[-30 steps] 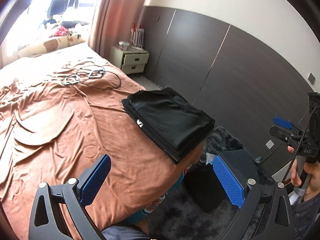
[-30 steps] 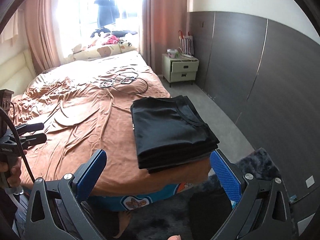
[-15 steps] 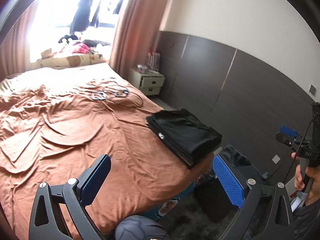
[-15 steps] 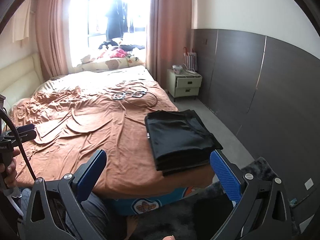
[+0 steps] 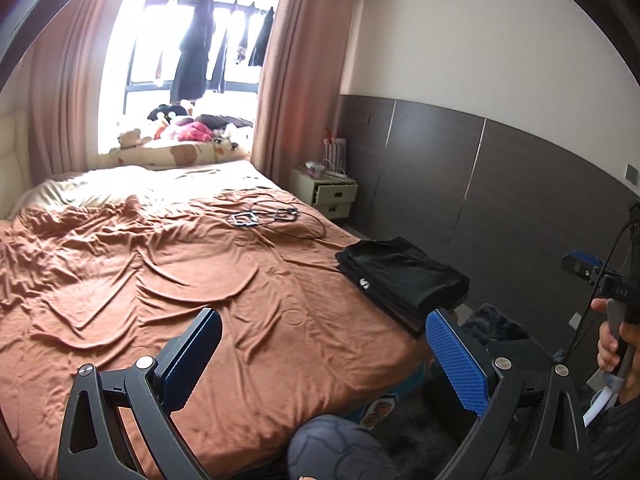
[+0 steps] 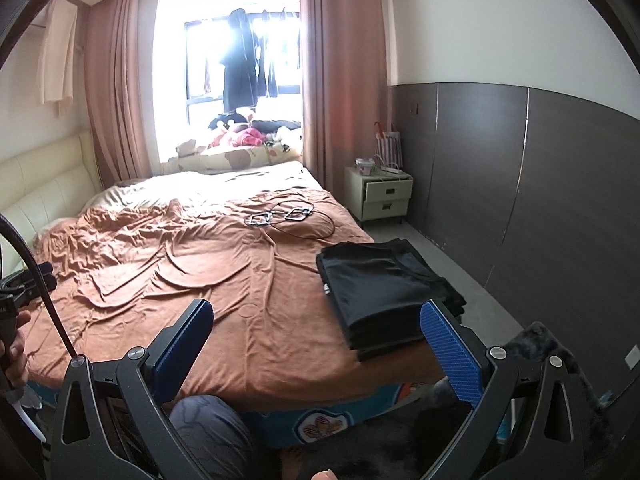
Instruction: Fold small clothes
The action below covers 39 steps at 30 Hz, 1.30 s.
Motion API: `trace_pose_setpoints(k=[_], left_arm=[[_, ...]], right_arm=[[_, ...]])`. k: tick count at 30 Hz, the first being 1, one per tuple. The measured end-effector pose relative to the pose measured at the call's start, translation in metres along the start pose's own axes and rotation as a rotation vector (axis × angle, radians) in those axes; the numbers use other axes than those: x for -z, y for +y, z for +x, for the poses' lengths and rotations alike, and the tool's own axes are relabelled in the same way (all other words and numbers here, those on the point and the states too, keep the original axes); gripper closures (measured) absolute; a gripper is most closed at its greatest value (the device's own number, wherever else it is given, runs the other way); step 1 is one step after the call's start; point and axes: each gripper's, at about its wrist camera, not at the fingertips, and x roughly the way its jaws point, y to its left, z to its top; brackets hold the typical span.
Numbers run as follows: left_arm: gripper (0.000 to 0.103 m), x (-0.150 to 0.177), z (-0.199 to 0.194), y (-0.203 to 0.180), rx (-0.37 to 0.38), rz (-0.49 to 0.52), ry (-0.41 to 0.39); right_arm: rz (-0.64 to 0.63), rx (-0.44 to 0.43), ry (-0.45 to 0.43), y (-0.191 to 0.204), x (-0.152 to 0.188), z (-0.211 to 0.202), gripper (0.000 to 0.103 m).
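Folded black clothes [image 6: 384, 288] stacked lower right of frame, at bed [image 6: 248, 280] corner; left gripper [image 5: 324, 356] and right gripper [image 6: 316, 350] fingers spread, empty; risk: stack overhangs edge, nudge could topple it

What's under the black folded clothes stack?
The black folded clothes stack lies on the brown bedspread at the bed's near right corner, slightly overhanging the edge. The bedspread directly beneath is covered, so anything trapped under the stack cannot be seen. Neither gripper touches it.

Bright window [image 6: 240, 60] (overexposed), pink curtains [image 6: 340, 68], rumpled brown bed [image 6: 208, 272], cream nightstand [image 6: 386, 194], dark panelled wall [image 6: 520, 168]
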Motion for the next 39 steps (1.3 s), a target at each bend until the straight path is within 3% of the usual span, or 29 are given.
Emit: trace_pose_setpoints(k=[10, 16, 26, 39], left_arm=[[0.0, 0.044, -0.034, 0.018, -0.097, 0.038, -0.035], [0.0, 0.069, -0.052, 0.026, -0.128, 0.036, -0.05], [0.0, 0.106, -0.069, 0.035, -0.162, 0.044, -0.081], [0.0, 0.146, -0.07, 0.046, -0.208, -0.001, -0.061]], right_arm=[[0.033, -0.029, -0.05, 0.02, 0.039, -0.004, 0.0], [0.024, -0.003, -0.083, 0.033, 0.065, 0.002, 0.0], [0.035, -0.057, -0.025, 0.049, 0.093, 0.021, 0.0], [0.063, -0.055, 0.03, 0.063, 0.114, 0.011, 0.0]])
